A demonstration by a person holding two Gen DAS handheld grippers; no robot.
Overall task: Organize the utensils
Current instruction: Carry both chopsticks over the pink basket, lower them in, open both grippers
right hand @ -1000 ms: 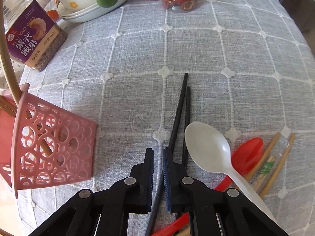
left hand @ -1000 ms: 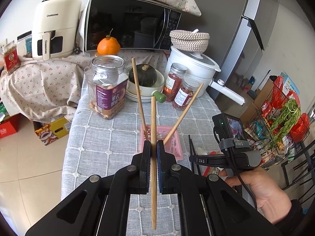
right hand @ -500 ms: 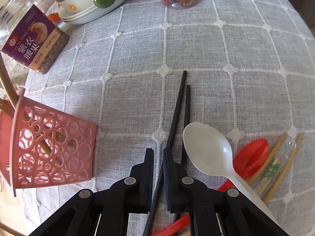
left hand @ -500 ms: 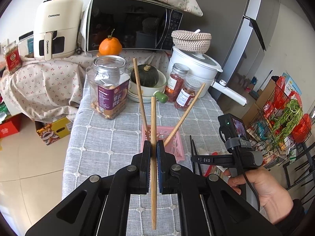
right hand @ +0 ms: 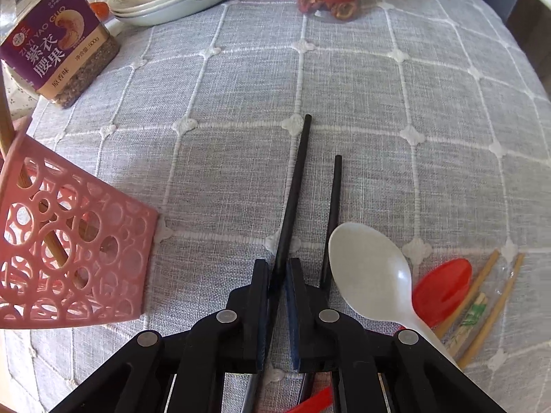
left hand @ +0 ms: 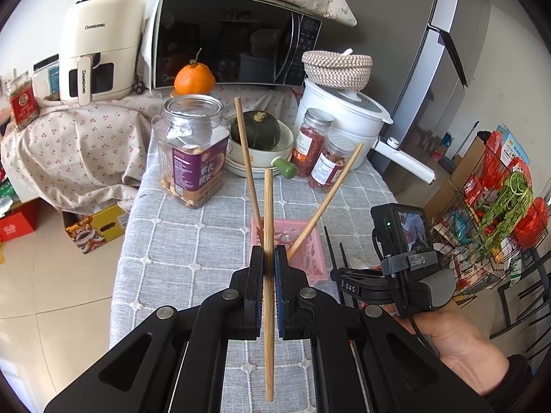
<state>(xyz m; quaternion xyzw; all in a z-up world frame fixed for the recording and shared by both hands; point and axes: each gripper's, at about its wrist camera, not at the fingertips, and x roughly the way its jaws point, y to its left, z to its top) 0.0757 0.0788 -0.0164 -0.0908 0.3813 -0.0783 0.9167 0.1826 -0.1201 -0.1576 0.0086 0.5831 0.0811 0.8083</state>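
Left view: left tool [left hand: 268, 261] clamps a bamboo chopstick [left hand: 268, 275] upright; pink perforated plastic basket [left hand: 310, 258] sits just beyond. Drop it in tip-down.

Right view: right tool [right hand: 277, 275] pinches a black chopstick [right hand: 292, 189] lying on the grey quilted table [right hand: 378, 120]; lift level, clear of the white plastic spoon [right hand: 372, 272] alongside. Cluttered kitchen.

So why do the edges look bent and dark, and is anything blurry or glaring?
Left wrist view: fisheye bending curves the fridge, black corners, daylight reflecting on the microwave door, mostly sharp. Right wrist view: tablecloth grid bulges outward, soft daylight, faint shadows under the white spoon, mild blur at the pink basket.
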